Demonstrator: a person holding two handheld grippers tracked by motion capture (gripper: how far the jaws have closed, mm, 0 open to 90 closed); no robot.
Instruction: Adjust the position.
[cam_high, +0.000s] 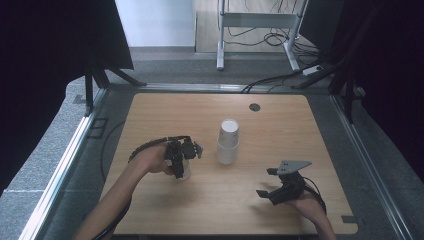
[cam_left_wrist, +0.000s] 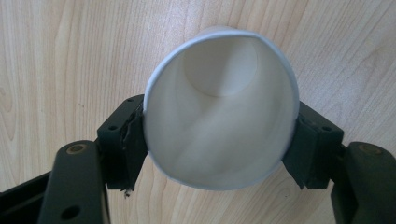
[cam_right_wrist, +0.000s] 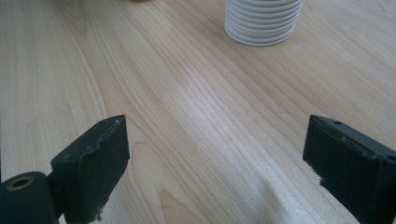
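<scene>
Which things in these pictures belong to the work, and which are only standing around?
Belong to the work:
- white paper cup, clamped in the left tool
- stack of white cups, upside down on the table
- right tool, open, nothing between its jaws

Only standing around:
- dark round cap at the table's far edge
- metal frame and cables on the floor behind

I see the stack of cups (cam_high: 228, 142) standing upside down near the middle of the table (cam_high: 280, 120), a little toward its far edge. My left gripper (cam_high: 181, 159) sits left of the stack and nearer the near edge, with a single cup (cam_left_wrist: 222, 109) between its jaws, mouth up; whether that cup rests on the table I can't quite tell. My right gripper (cam_high: 266, 183) lies toward the near right corner, well apart from the stack, over bare tabletop.
</scene>
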